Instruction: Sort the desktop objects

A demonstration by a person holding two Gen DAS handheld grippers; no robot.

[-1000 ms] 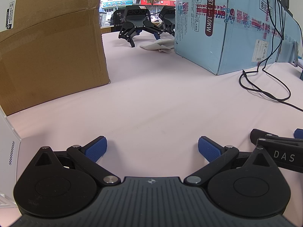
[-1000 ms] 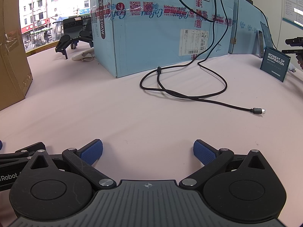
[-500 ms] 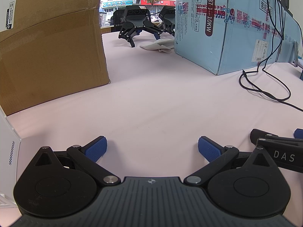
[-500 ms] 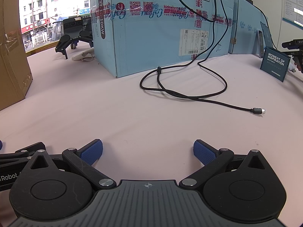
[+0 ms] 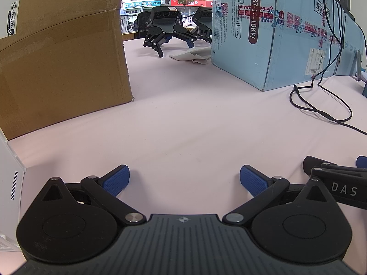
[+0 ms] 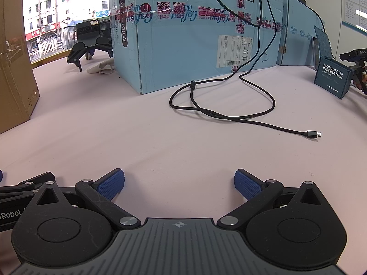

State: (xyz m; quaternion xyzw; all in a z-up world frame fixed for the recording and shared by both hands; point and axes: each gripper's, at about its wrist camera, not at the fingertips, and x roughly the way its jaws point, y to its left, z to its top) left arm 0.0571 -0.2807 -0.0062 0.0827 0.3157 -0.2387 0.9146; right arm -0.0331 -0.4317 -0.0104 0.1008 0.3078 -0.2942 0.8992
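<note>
My left gripper (image 5: 184,180) rests low over the pale pink tabletop (image 5: 195,119), open, nothing between its blue pads. My right gripper (image 6: 179,183) is open too and holds nothing; part of it shows at the right edge of the left wrist view (image 5: 339,183). A black cable (image 6: 229,112) loops on the table ahead of the right gripper and ends in a small plug (image 6: 312,134). A dark blue card box (image 6: 332,78) printed "MOMENT OF INSPIRATION" stands at the far right. A crumpled white cloth (image 5: 192,56) lies far back.
A big brown carton (image 5: 59,52) fills the left. A large light blue carton (image 6: 195,36) stands behind the cable. Two spare black grippers (image 5: 165,29) sit at the back by the window. A white device (image 5: 9,178) is at the left wrist view's left edge.
</note>
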